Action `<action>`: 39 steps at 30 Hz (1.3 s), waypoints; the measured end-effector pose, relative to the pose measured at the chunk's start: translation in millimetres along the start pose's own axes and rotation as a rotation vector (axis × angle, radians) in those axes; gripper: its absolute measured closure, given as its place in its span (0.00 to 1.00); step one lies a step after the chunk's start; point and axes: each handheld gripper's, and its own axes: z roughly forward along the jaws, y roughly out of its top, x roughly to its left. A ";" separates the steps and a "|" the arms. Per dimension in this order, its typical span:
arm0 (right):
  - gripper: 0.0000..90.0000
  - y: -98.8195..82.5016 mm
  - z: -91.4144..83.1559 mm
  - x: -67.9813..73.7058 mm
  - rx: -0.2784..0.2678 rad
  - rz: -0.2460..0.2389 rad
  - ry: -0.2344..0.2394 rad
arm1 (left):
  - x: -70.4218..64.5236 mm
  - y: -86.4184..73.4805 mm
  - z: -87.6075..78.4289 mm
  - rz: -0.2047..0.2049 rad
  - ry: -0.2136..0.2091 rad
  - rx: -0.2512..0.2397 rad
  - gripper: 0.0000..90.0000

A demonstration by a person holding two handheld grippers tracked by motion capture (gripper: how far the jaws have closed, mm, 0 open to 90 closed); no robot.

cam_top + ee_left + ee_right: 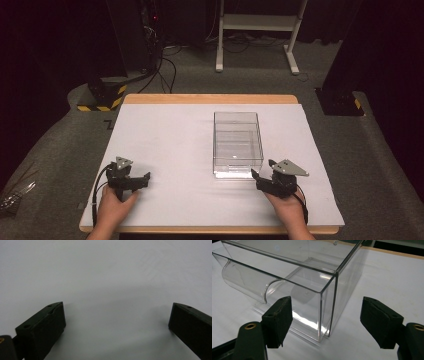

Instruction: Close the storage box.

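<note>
Right gripper view shows your right gripper [325, 322], jaws wide apart and empty, facing the clear box's [294, 277] near corner, while your left gripper [117, 322] gapes over bare bench [105, 270].

The clear box [294, 287] runs off the right gripper view's top edge; its far end is unseen there. Crumpled plastic [12, 196] at the high view's left edge is cut off, too dim to identify.

Three cams, one surface

High view: fixed overhead, looks fwd and down on the whole white surface [165, 130]. Left gripper view: very close, low, faces bare surface btwn its jaws. Right gripper view: close, low, faces clear box [312, 287] corner; box and surface shared w/ high view.
</note>
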 end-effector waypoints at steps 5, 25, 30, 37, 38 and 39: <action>0.29 3.3 7.0 -3.1 0.000 0.009 -0.009 | 0.0 0.0 0.0 0.000 0.000 0.000 0.01; 0.29 13.6 27.9 -12.9 0.002 0.039 -0.036 | 0.0 0.0 0.0 0.000 0.000 0.000 0.01; 0.26 14.9 33.2 -15.4 0.009 0.043 -0.033 | 0.2 0.1 -0.1 0.002 0.000 0.001 0.01; 0.26 14.9 33.2 -14.2 0.010 0.037 -0.038 | 0.0 0.0 0.0 0.000 0.000 0.000 0.01; 0.27 14.8 33.1 -14.2 0.009 0.038 -0.039 | 0.0 0.0 0.0 0.000 0.000 0.000 0.01; 0.27 14.7 33.0 -14.2 0.009 0.039 -0.038 | 0.0 0.1 0.0 0.000 -0.001 0.001 0.01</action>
